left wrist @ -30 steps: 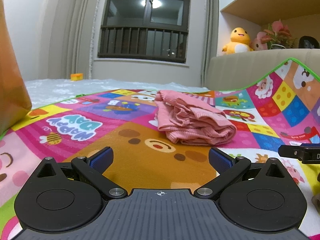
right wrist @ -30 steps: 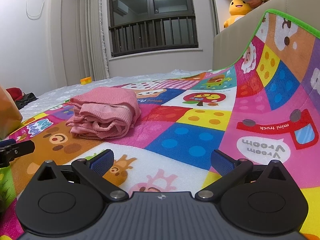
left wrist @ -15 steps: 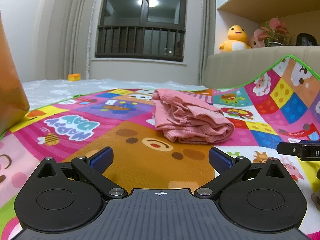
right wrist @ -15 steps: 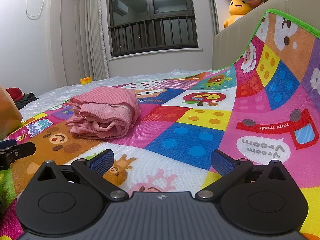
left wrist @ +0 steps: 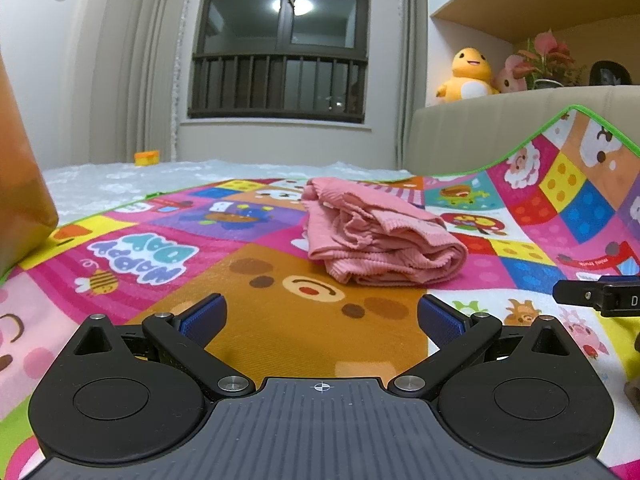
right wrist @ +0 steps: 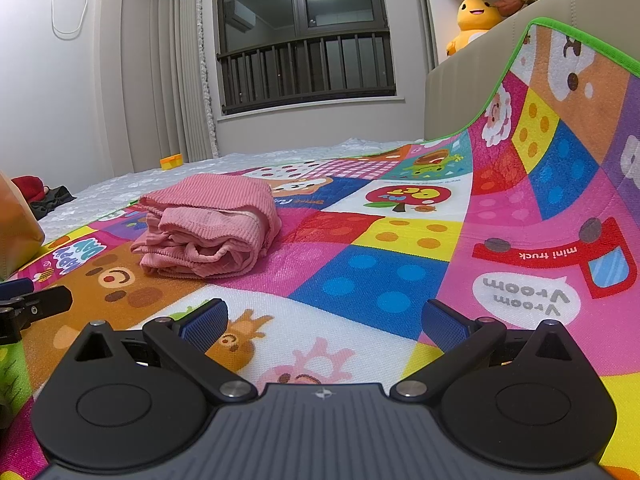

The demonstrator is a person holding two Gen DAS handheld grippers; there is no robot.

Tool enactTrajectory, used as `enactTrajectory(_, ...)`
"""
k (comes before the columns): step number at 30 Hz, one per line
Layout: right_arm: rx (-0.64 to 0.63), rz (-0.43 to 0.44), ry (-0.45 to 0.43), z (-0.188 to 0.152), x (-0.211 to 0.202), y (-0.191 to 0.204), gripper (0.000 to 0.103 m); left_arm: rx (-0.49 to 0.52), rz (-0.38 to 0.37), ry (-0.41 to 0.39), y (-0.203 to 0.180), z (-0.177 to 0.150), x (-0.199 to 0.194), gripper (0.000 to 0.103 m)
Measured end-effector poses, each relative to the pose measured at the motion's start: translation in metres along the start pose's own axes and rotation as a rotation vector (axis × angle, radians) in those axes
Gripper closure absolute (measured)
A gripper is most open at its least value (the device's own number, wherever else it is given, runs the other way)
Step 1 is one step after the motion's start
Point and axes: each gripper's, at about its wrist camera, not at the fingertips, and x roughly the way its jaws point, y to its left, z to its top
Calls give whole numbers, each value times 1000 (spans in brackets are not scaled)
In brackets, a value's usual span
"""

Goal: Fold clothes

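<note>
Jaws of both grippers gape, clear of pink garment.

- The left gripper tipped upward a little, so the window and the yellow plush duck sat lower in its view.
- The folded pink garment also sat slightly lower there.

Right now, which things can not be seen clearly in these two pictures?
- Pink garment: both views show a folded bundle; its inner layers are hidden, so its type is unclear.
- Orange object: cut off by the left edge in both views.
- Right claw: in the left wrist view only one tip enters at the right edge.
- Dark and red items: right wrist view, too small.
</note>
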Motion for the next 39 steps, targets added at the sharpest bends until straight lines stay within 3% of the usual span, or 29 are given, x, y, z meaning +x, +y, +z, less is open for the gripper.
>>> enactTrajectory(5,2,1,11,0,2,0,0,-1,-17,22,1,2,3,0)
enactTrajectory(8,3,1,18,0,3,0,0,-20,-67,81,5,6,11,0)
enactTrajectory(12,-2,-1,25,0,4,1,0,-41,-18,113,5,5,17,0)
enactTrajectory(20,-44,-15,129,2,21,7,0,-43,-38,235,4,5,34,0)
enactTrajectory(29,-13,2,152,3,24,2,0,3,3,290,-4,5,42,0)
enactTrajectory(39,-8,4,155,3,24,2,0,-2,2,293,-2,4,41,0)
